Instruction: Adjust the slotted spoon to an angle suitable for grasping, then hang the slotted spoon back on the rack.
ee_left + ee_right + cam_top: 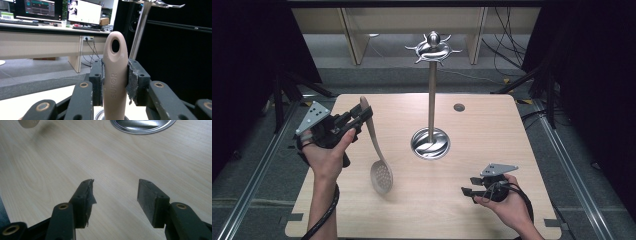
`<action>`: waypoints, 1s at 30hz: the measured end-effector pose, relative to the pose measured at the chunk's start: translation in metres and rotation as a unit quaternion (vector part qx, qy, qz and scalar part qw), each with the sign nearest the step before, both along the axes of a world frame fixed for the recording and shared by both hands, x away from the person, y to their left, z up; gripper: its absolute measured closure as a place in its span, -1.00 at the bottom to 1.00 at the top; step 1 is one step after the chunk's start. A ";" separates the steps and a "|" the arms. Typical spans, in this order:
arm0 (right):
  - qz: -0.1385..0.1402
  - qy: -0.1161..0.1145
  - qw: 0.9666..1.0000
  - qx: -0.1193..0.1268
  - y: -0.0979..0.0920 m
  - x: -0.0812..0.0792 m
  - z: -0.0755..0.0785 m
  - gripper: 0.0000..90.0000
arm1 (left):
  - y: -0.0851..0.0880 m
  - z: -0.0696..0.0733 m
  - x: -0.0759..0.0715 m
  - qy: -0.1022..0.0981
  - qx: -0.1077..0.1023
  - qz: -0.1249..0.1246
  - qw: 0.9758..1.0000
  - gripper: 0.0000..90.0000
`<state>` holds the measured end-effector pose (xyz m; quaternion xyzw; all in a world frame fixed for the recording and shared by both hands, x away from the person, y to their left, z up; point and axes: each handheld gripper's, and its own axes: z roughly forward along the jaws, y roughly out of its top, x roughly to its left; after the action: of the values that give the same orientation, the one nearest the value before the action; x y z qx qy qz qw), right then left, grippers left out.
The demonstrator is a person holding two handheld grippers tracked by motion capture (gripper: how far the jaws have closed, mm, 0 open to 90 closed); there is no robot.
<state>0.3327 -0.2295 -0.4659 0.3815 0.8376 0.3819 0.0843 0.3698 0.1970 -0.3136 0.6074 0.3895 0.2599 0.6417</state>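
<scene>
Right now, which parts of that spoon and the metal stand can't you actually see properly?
- Slotted spoon, left gripper view: bowl cut off by the bottom edge, handle sides covered by the pads.
- Stand's base, right gripper view: cut off by the top edge.
- Stand's hooks, high view: too small to count.

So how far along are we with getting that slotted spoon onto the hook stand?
Done: the left gripper has the slotted spoon lifted off the table, its fingers clamped on the handle just below the hanging hole.

In hand: the spoon hangs bowl-down, left of the hook stand.

Left: probably raising it and threading the hole onto a hook at the top. The right gripper rests open and empty.
</scene>
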 end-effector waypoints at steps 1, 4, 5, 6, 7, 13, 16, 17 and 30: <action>0.000 0.000 1.000 0.001 0.000 0.000 0.000 0.04 | -0.002 0.001 0.001 -0.002 0.000 -0.002 1.000 0.49; -0.004 0.003 1.000 0.000 0.000 0.000 0.000 0.04 | -0.005 0.003 0.001 -0.005 0.004 -0.007 1.000 0.49; -0.004 0.003 1.000 0.001 0.000 0.000 0.000 0.04 | -0.006 0.004 0.001 -0.005 0.003 -0.009 1.000 0.49; -0.001 -0.001 1.000 0.001 0.000 0.000 0.000 0.04 | -0.007 0.004 0.001 -0.006 0.004 -0.010 1.000 0.49; -0.001 -0.002 1.000 0.000 0.001 0.000 0.000 0.04 | -0.009 0.005 0.001 -0.008 0.005 -0.012 1.000 0.49; -0.001 0.000 1.000 0.006 0.000 0.000 0.000 0.05 | -0.017 0.008 0.000 -0.018 0.012 -0.016 1.000 0.49; -0.002 0.006 1.000 0.011 0.000 -0.001 0.001 0.05 | -0.020 0.009 0.001 -0.021 0.012 -0.015 1.000 0.49; -0.001 -0.002 1.000 0.009 0.000 -0.001 0.001 0.05 | -0.022 0.009 0.001 -0.022 0.009 -0.015 1.000 0.49; -0.005 -0.019 1.000 0.002 0.002 -0.005 0.006 0.05 | -0.039 0.024 0.003 -0.035 0.021 -0.025 0.999 0.49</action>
<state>0.3279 -0.2276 -0.4599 0.3783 0.8334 0.3901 0.1011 0.3724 0.1578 -0.2898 0.6211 0.3459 0.2726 0.6483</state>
